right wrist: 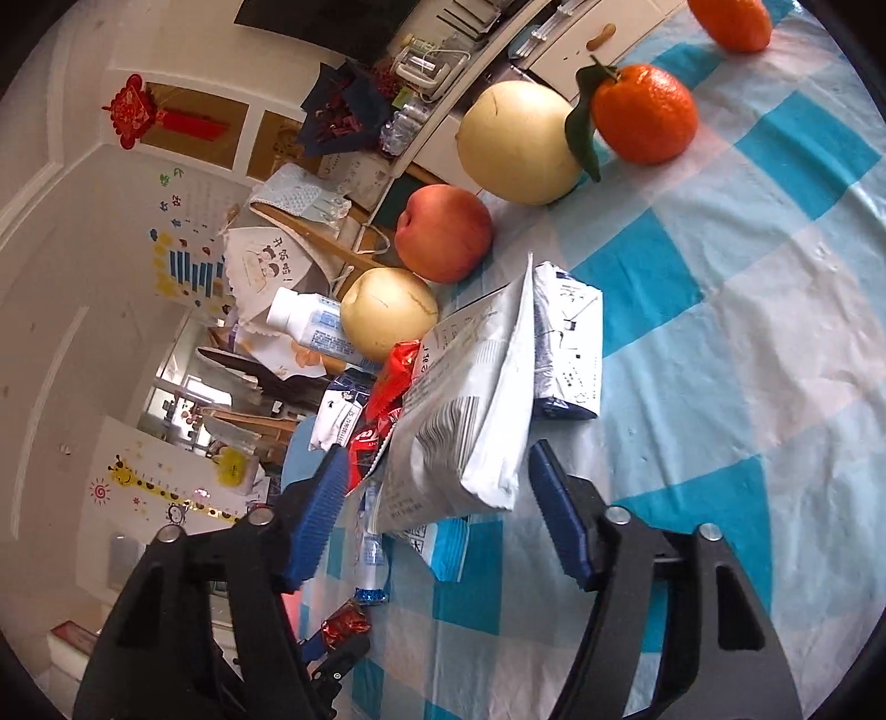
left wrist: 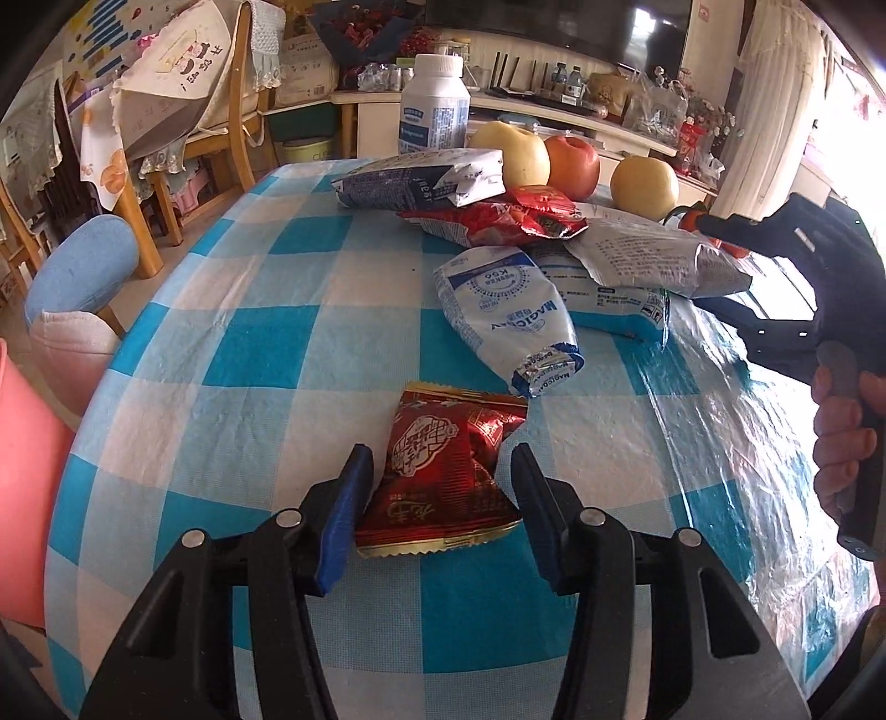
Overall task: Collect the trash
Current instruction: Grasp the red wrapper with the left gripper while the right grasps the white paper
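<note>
Behind the crumpled grey-white foil bag (right wrist: 470,399): most of the red snack wrappers (right wrist: 387,382) and the white plastic bottle (right wrist: 310,321). Above it, cut by the top edge: one orange mandarin (right wrist: 733,19). Print on it unreadable.

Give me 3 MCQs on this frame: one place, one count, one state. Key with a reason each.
1. Where is the red snack wrapper relative to the left gripper?
A. between its open fingers
B. under the white bottle
C. on the blue stool

2. How many pale yellow pears are on the checked tablecloth?
A. none
B. two
C. five

3. What is the right gripper doing?
A. shut on an orange
B. open around the white printed pouch
C. shut, holding nothing

Key: 1 A, the wrapper lies on the cloth between both blue pads. 2 B, one pear by the orange, another pear beside the apple. 3 B, the pads stand apart on either side of the pouch.
</note>
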